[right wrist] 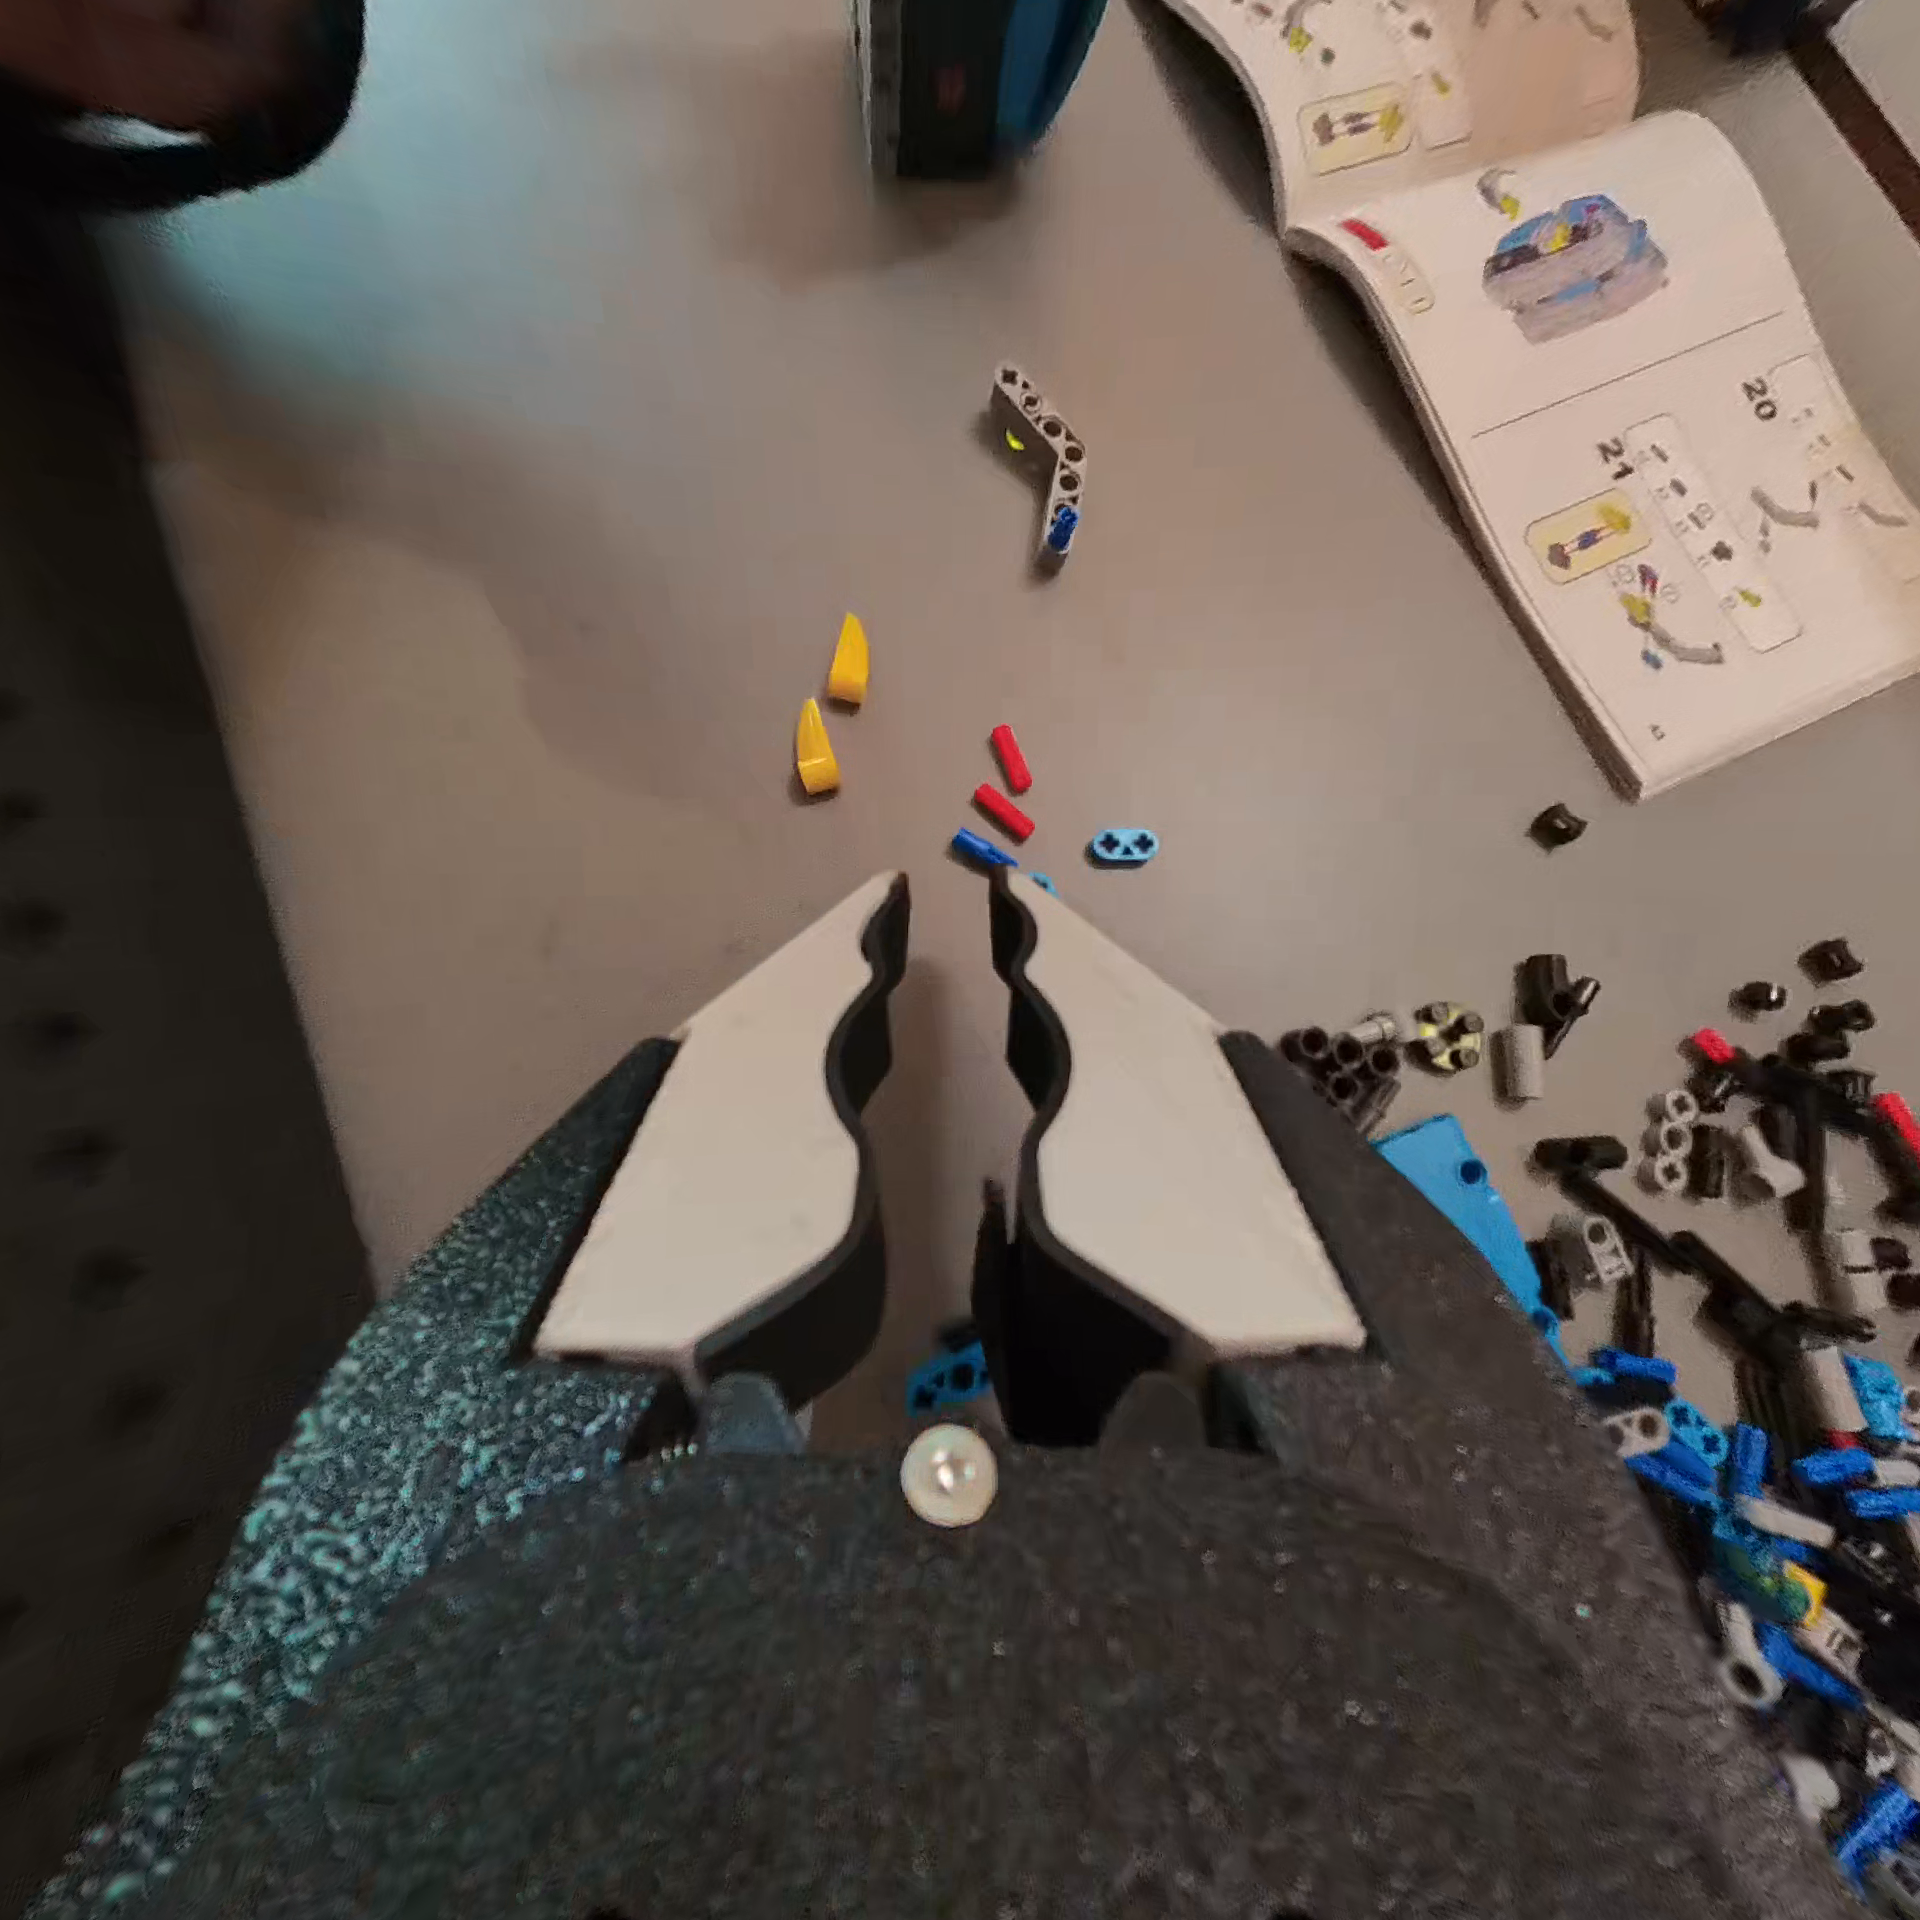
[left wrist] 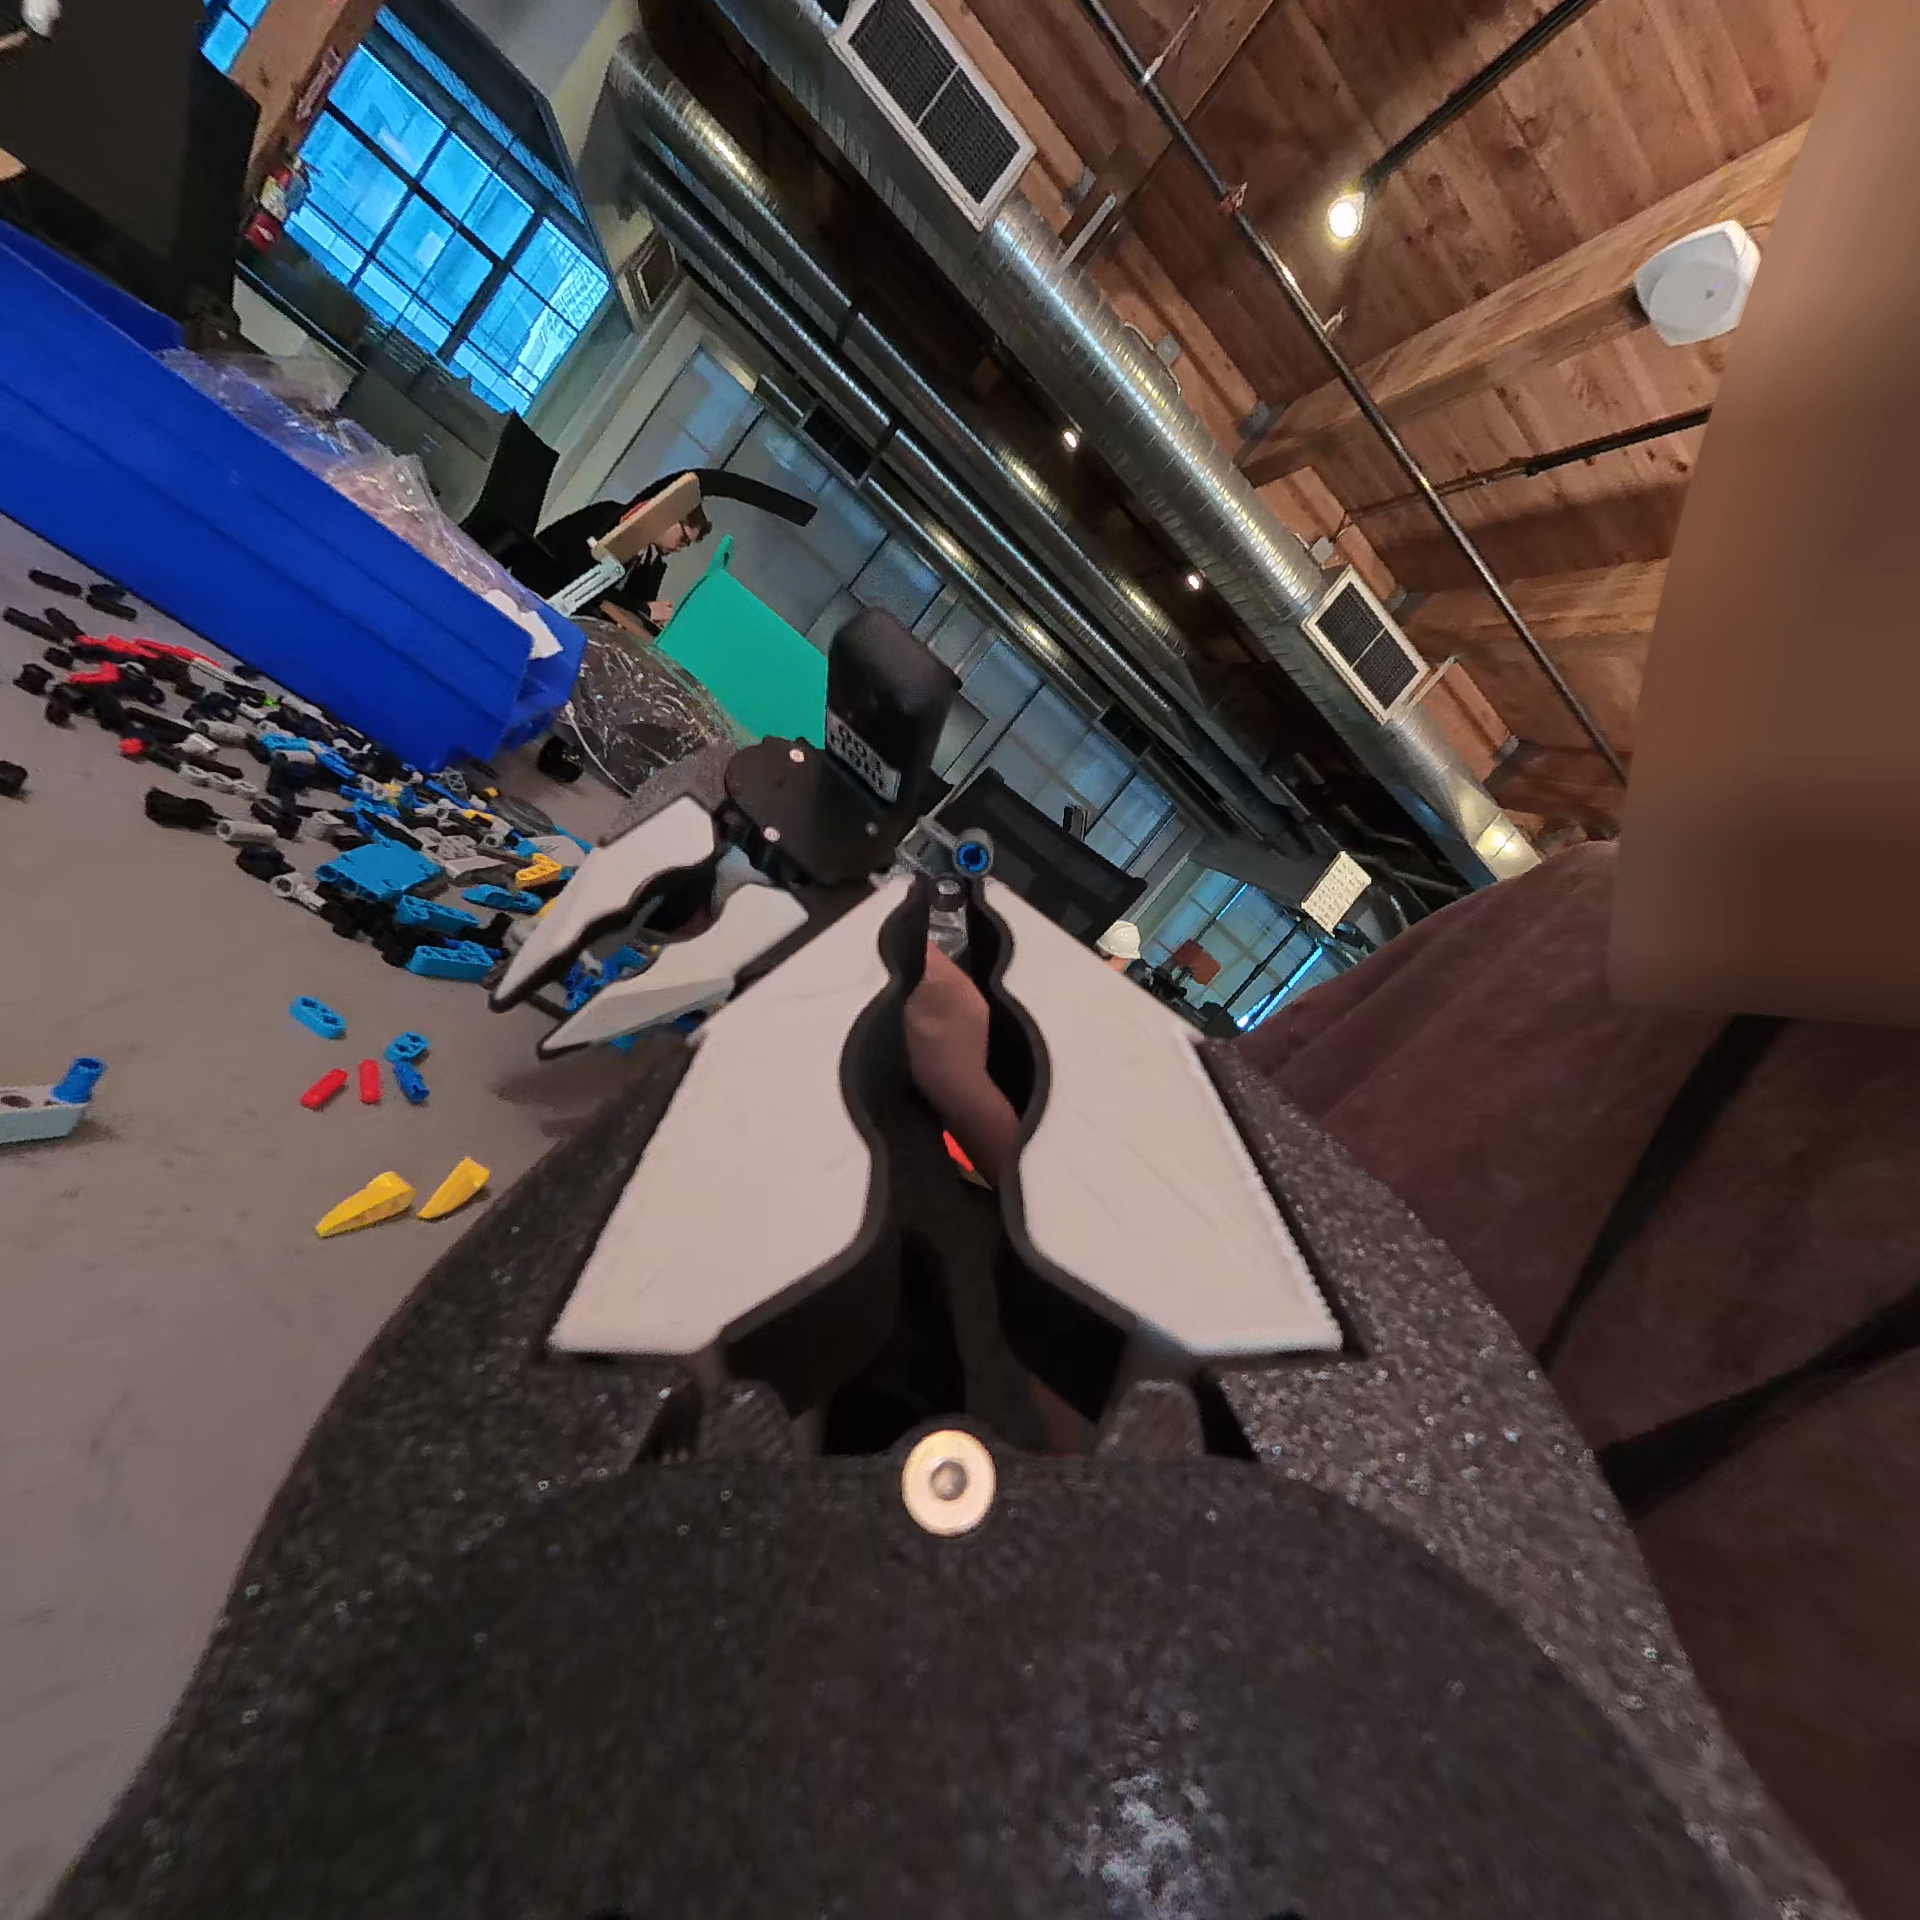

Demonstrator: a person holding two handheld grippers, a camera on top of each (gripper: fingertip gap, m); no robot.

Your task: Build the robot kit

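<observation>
My left gripper (left wrist: pixel 943 896) is tilted up off the grey table (left wrist: pixel 208 1351). Its fingertips are closed on a small grey piece with a blue pin (left wrist: pixel 966 860). My right gripper (right wrist: pixel 948 891) is open and empty, low over the table (right wrist: pixel 520 520). It also shows in the left wrist view (left wrist: pixel 582 987). Just past its tips lie a blue pin (right wrist: pixel 982 848), two red pins (right wrist: pixel 1006 784) and a light blue short beam (right wrist: pixel 1122 845). Two yellow wedge pieces (right wrist: pixel 831 707) lie a little farther left. A grey angled beam (right wrist: pixel 1039 457) with a blue pin lies beyond.
A pile of black, blue and grey parts (right wrist: pixel 1714 1299) lies at the right; it also shows in the left wrist view (left wrist: pixel 260 790). An open instruction booklet (right wrist: pixel 1610 364) is at the far right, a dark box (right wrist: pixel 966 83) at the far edge. Blue bins (left wrist: pixel 260 520) stand behind the pile. My right fingertips sit around 20 cm from my left ones.
</observation>
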